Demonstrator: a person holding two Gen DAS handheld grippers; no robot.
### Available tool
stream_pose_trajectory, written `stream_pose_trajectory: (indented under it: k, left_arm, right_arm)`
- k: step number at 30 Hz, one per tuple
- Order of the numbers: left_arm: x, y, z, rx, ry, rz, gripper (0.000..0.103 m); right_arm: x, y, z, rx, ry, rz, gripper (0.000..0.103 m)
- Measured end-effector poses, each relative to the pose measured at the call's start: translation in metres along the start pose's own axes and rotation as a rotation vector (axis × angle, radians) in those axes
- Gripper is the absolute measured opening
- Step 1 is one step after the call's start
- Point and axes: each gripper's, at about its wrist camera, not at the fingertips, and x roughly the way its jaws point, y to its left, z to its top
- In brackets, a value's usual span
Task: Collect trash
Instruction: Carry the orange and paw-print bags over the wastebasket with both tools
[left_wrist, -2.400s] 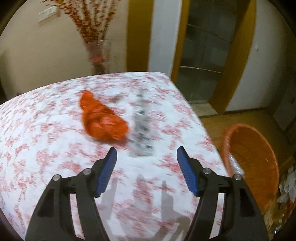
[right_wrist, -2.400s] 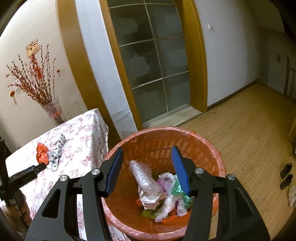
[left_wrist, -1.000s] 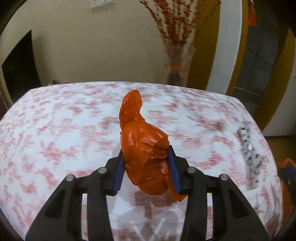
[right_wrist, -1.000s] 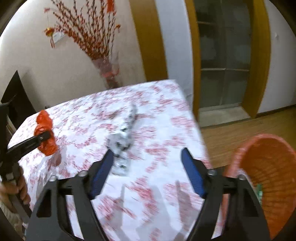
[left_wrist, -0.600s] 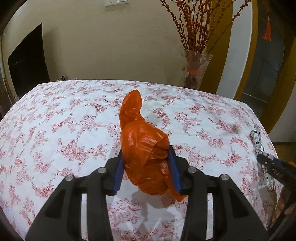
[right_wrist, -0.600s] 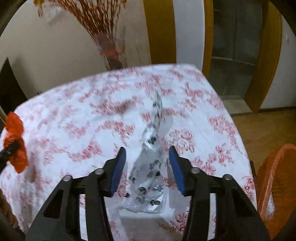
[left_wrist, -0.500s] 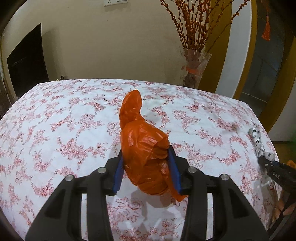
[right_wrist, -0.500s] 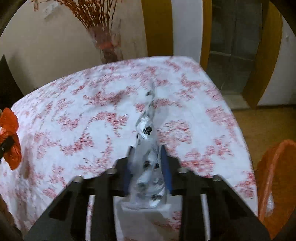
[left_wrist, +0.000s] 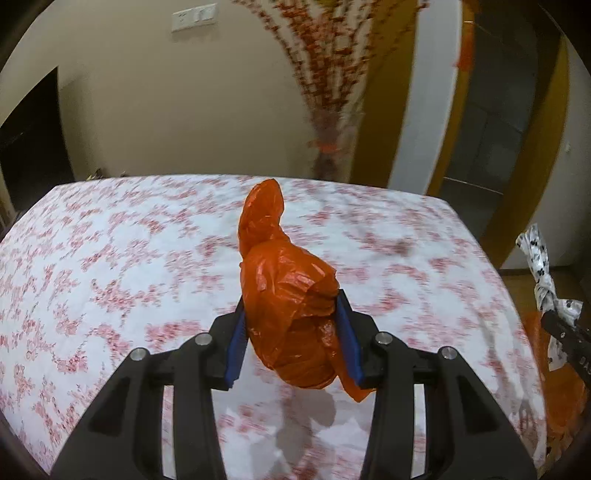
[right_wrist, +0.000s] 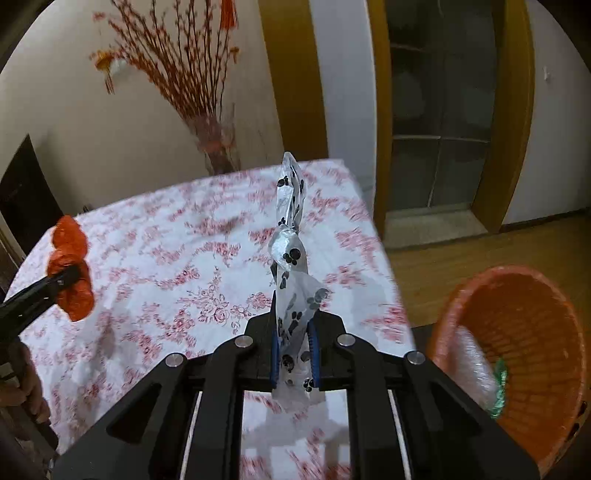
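Over the counter (left_wrist: 110, 258) w/ the floral cloth, my left hand-held gripper (left_wrist: 293, 341) pinches an orange plastic bag (left_wrist: 288, 295), lifted clear of the cloth. My right hand-held gripper (right_wrist: 293, 354) is pressed tight on a crumpled paw-print wrapper (right_wrist: 291, 258), also off the cloth. Orange bin (right_wrist: 517, 332) on the floor at right, w/ trash inside

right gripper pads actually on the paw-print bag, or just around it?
Touching. The right wrist view shows the right gripper with both blue pads pressed against the paw-print bag, pinching it flat between them.
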Motion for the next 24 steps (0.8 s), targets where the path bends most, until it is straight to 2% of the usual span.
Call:
stream_pose_trajectory:
  k: [12, 24]
  left_arm:
    - [-0.05, -0.086, -0.005, 0.115, -0.044, -0.128, 0.043]
    - [-0.079, -0.165, -0.019, 0.197, -0.043, -0.263, 0.043]
  right_arm:
    - [-0.084, -0.04, -0.005, 0.038, -0.132, -0.043, 0.013]
    - [-0.127, -0.083, -0.02, 0.101, -0.193, -0.108, 0.013]
